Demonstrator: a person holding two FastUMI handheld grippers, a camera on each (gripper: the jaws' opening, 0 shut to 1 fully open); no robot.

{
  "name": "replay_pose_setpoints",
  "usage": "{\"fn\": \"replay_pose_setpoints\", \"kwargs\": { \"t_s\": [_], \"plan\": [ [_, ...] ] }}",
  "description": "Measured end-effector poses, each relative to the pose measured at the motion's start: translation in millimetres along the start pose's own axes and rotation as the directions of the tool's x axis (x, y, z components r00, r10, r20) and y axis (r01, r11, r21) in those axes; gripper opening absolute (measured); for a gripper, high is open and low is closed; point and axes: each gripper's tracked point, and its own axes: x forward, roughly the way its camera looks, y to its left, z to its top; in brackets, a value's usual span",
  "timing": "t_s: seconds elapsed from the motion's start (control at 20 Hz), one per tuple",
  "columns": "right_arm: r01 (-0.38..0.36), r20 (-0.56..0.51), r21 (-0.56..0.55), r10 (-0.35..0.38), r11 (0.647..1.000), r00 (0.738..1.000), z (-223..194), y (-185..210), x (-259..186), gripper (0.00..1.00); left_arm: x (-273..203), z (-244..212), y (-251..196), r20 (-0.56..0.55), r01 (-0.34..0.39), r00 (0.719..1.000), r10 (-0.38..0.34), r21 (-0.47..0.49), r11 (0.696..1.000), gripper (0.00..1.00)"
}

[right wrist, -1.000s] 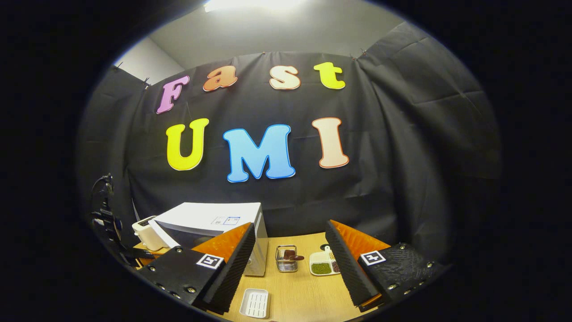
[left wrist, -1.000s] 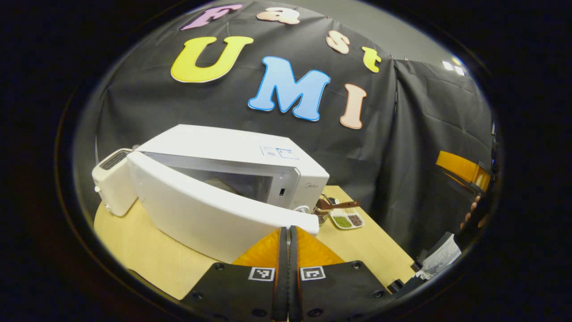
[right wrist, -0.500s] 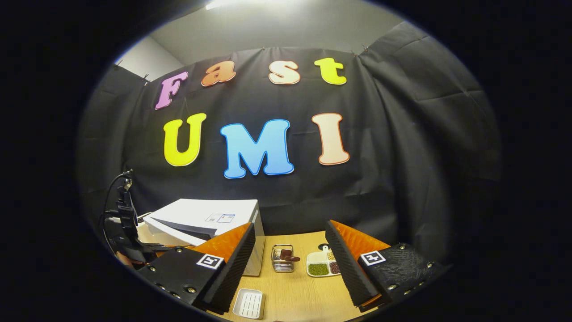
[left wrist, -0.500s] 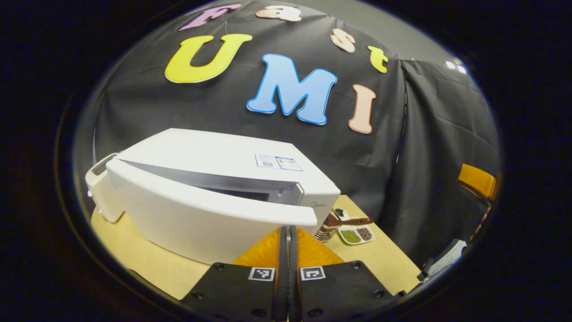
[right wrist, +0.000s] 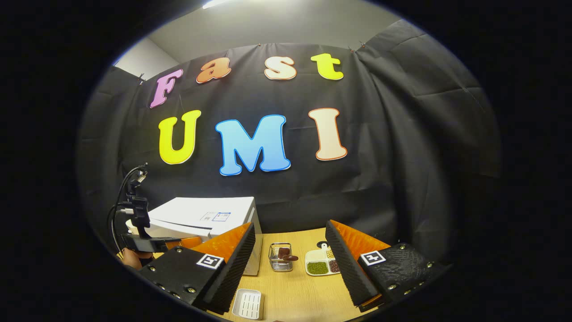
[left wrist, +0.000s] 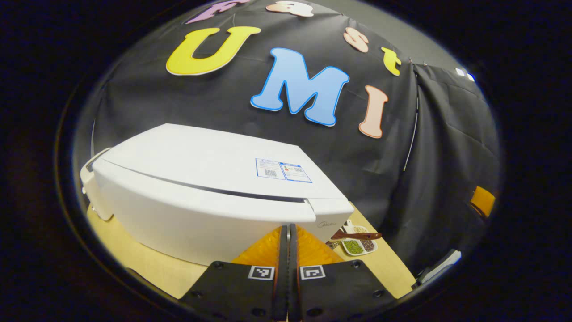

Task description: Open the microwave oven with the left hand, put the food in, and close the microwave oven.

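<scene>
Pressing: my left gripper has its two fingers squeezed flat together with nothing between them, their tips against the lower front edge of the white microwave oven's door, near its right end.
Microwave: the white, boxy microwave oven sits on the pale wooden table; its door lies flush with the body, with just a thin dark seam along the top edge. A small blue-and-white sticker is on its top panel. In the right gripper view the same oven stands at the left of the table, against the black cloth wall.
Food: I cannot tell where it is, since the door hides the inside of the oven.
Right gripper: my right gripper is held above the table with its fingers spread wide and nothing between them.
Left gripper from afar: in the right gripper view it shows as a dark rig with cables just in front of the oven, with part of my hand beneath it.
Beyond the oven: a white divided dish with green and brown fillings lies on the table beside a small wire basket holding a brown-handled utensil. A white ribbed rectangular tray lies nearer, by my right gripper's left finger.
Toaster: a cream-white appliance peeks out behind the oven's left end.
</scene>
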Motion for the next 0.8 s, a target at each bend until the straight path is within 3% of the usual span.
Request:
{"fn": "replay_pose_setpoints", "kwargs": {
  "t_s": [0.5,0.55,0.8],
  "plan": [
    [-0.028,-0.012,-0.003,0.028,1.0,1.0,-3,8,5,0.95,6,3,1,0.016,-0.016,1.0,0.016,0.015,1.0,0.07],
    [-0.031,-0.012,-0.005,0.031,1.0,0.999,-3,8,5,0.95,12,6,9,0.024,-0.051,0.998,0.05,0.026,0.998,0.07],
    [-0.024,-0.008,-0.005,0.024,1.0,1.0,-2,3,1,0.95,12,1,5,-0.005,-0.036,0.999,0.037,0.032,0.999,0.07]
  ]
}}
